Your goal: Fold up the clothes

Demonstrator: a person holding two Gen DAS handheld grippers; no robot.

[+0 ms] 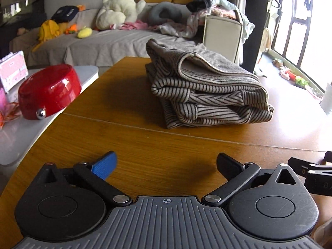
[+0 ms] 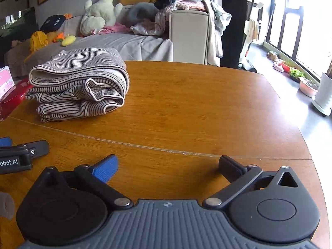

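A beige garment with thin black stripes [image 1: 205,89] lies folded in a thick stack on the wooden table [image 1: 132,143]. The right wrist view shows the same folded garment [image 2: 78,87] at the left, toward the table's [image 2: 197,108] far edge. My left gripper [image 1: 166,162] is open low over the table, well short of the stack, with nothing between its fingers. My right gripper [image 2: 167,164] is open too, over bare wood to the right of the stack. A piece of the left gripper's body shows at the left edge of the right wrist view.
A glossy red box [image 1: 49,92] sits on a white side table [image 1: 20,132] to the left. Behind the table is a grey sofa [image 1: 108,43] with plush toys [image 1: 120,8] and a heap of unfolded clothes [image 1: 211,14]. Plant pots [image 2: 323,93] stand by the window at right.
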